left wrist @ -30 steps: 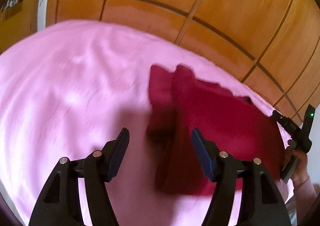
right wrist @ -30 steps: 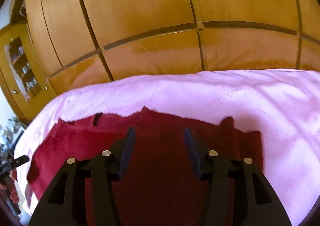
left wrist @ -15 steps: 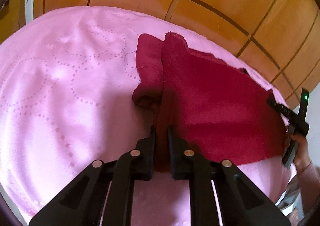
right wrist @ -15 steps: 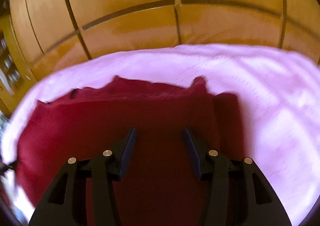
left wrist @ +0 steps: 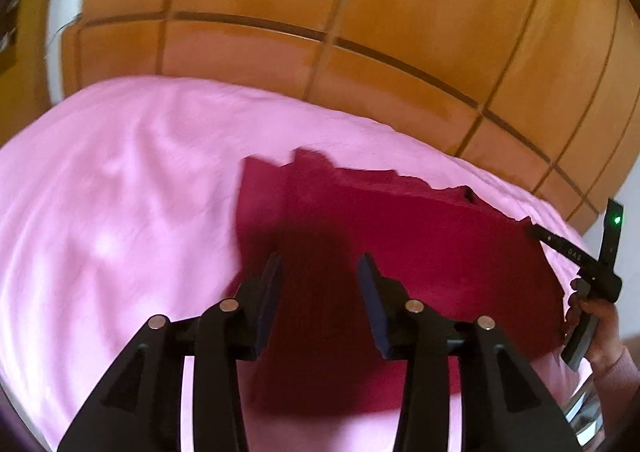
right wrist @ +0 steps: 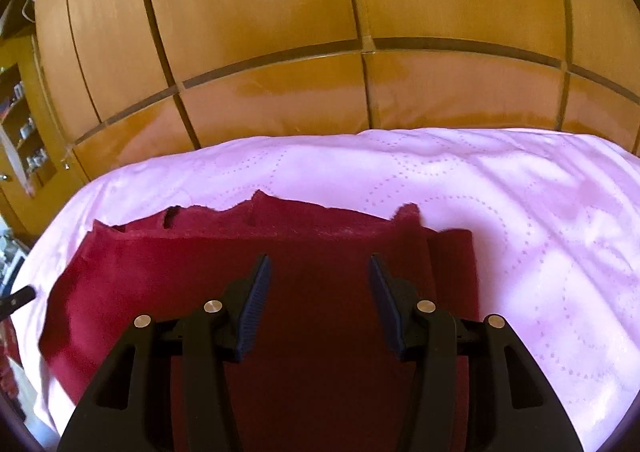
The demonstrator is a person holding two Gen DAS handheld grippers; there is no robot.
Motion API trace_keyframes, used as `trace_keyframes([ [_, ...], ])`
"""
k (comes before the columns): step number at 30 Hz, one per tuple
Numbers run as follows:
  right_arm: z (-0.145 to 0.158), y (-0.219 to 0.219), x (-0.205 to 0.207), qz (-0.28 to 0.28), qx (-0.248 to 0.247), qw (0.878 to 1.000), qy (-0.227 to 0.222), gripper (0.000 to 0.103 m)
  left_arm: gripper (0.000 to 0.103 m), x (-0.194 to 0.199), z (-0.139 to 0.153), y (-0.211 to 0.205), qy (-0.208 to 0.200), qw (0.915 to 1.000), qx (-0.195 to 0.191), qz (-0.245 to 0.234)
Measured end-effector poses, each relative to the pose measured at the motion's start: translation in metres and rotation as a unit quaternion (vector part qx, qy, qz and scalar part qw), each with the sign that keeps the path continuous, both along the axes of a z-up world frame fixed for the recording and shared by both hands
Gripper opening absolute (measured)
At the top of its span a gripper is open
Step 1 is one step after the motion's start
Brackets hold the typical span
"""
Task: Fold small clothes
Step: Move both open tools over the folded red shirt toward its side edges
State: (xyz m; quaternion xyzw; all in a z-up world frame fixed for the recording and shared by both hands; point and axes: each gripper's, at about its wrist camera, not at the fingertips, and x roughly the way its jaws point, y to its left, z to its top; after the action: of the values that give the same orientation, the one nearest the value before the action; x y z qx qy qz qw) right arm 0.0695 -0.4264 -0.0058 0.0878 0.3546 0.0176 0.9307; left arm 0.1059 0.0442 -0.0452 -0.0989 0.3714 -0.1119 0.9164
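Note:
A dark red garment (left wrist: 420, 252) lies spread flat on a pink bedspread (left wrist: 120, 232), with one side folded over along its left edge. My left gripper (left wrist: 320, 292) is open and empty, above the garment's left part. My right gripper (right wrist: 316, 292) is open and empty, above the same garment (right wrist: 280, 252), whose far edge is ragged with a small notch. In the left wrist view the right gripper (left wrist: 588, 272) shows at the garment's right edge, held by a hand in a pink sleeve.
A wooden panelled wardrobe (right wrist: 320, 31) stands just behind the bed. The bedspread (right wrist: 540, 232) stretches right of the garment. A shelf with small items (right wrist: 24, 131) stands at the far left. The bed edge lies close to the garment's right side.
My left gripper was shut on the garment's folded left edge half a second ago; now it is open and raised. The fold lies flat. The right gripper stayed open.

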Motion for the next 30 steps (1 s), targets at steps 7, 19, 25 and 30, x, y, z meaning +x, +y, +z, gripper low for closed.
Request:
trace_keyframes([
  [7,-0.026,-0.011,0.033,-0.027,0.002,0.998,0.047,0.049,0.039,0.080,-0.033,-0.048,0.042,0.9966,0.068,-0.020],
  [19,-0.045,-0.030,0.035,-0.057,0.050,0.997,0.032,0.049,0.053,0.085,-0.054,-0.041,0.028,0.9982,0.045,-0.028],
  [25,-0.010,-0.041,-0.014,-0.072,0.107,0.992,-0.013,0.060,0.086,0.045,-0.026,-0.044,0.005,0.9994,0.028,-0.022],
  [30,-0.003,-0.054,-0.068,-0.092,0.128,0.987,-0.006,0.060,0.094,-0.001,-0.018,-0.055,-0.037,0.9991,0.008,-0.020],
])
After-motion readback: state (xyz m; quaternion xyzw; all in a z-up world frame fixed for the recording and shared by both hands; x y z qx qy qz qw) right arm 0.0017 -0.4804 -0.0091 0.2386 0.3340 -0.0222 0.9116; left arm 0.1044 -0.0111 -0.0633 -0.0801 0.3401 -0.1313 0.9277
